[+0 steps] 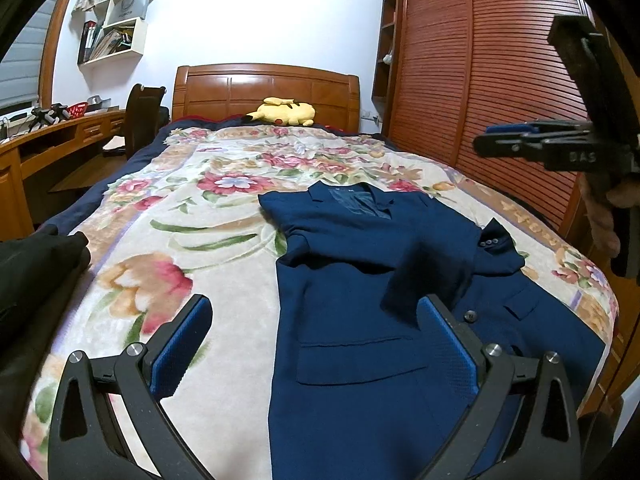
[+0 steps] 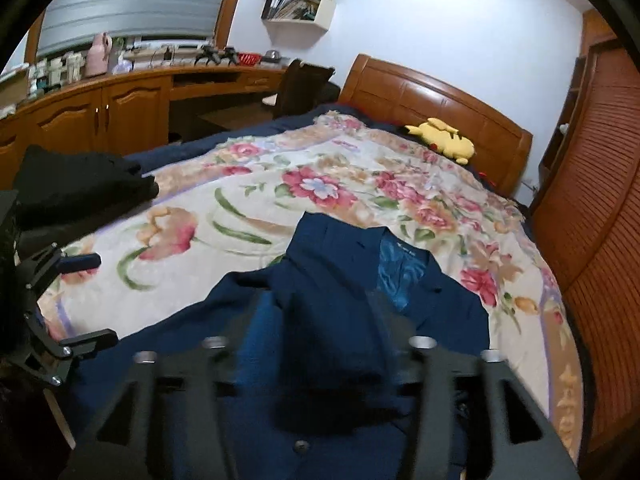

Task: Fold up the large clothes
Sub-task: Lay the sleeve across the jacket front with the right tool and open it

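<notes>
Across the near right part of the bed's floral blanket (image 1: 224,240) lies the navy suit jacket (image 1: 360,344), front up, collar toward the wooden headboard (image 1: 264,92), with one sleeve folded across its chest so the buttoned cuff (image 1: 494,242) rests near the right edge. Over its lower left side hangs the left gripper (image 1: 316,344), jaws spread wide and holding nothing; one blue pad hangs above bare blanket, the other above the jacket's front. From the left wrist view the right gripper (image 1: 516,136) appears high at the right edge, well above the bed; whether its jaws are parted or closed cannot be told there, and its own camera is too blurred to settle it, though it looks down on the jacket's chest and shiny blue lining (image 2: 400,276). A heap of black clothing (image 2: 80,188) sits on the blanket's left edge, apart from the jacket. By the headboard rests a yellow plush toy (image 1: 284,113). Left of the bed run a wooden desk (image 2: 120,100) cluttered on top and a dark chair (image 1: 144,116); wall shelves (image 1: 116,20) hang above, and a slatted wooden wardrobe (image 1: 480,80) stands close along the bed's right side.
</notes>
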A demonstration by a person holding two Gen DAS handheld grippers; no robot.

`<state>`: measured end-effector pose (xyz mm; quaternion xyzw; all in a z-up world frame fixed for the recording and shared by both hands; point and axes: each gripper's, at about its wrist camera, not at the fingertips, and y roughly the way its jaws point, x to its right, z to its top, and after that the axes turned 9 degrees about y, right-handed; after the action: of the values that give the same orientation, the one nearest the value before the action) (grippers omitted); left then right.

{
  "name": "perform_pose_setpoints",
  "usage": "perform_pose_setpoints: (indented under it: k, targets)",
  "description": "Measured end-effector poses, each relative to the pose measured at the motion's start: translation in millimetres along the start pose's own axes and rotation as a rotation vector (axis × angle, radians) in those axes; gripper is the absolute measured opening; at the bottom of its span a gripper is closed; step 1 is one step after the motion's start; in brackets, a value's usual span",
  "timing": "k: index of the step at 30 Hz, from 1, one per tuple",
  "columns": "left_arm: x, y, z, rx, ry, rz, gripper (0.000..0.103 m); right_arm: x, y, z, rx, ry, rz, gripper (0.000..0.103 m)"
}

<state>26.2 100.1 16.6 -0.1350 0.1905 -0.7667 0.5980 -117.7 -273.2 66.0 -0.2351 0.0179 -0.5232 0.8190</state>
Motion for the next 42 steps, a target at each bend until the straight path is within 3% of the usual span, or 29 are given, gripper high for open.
perform_pose_setpoints:
  k: [8, 24, 32, 39, 42]
  targets:
    - [11, 7, 0, -0.012, 0.018, -0.008, 0.102, 22, 16, -10, -0.013, 0.027, -0.066, 0.061]
    - [72, 34, 11, -0.024, 0.1, -0.086, 0.102, 55, 67, -102, -0.203, 0.214, -0.142, 0.061]
    - [103, 47, 19, -0.045, 0.152, -0.121, 0.08, 59, 89, -113, -0.23, 0.293, -0.147, 0.06]
    - [134, 60, 44, -0.059, 0.215, -0.138, 0.078, 60, 98, -114, -0.21, 0.381, -0.124, 0.06]
    - [152, 81, 54, -0.097, 0.29, -0.11, 0.078, 50, 102, -109, -0.2, 0.37, -0.134, 0.06]
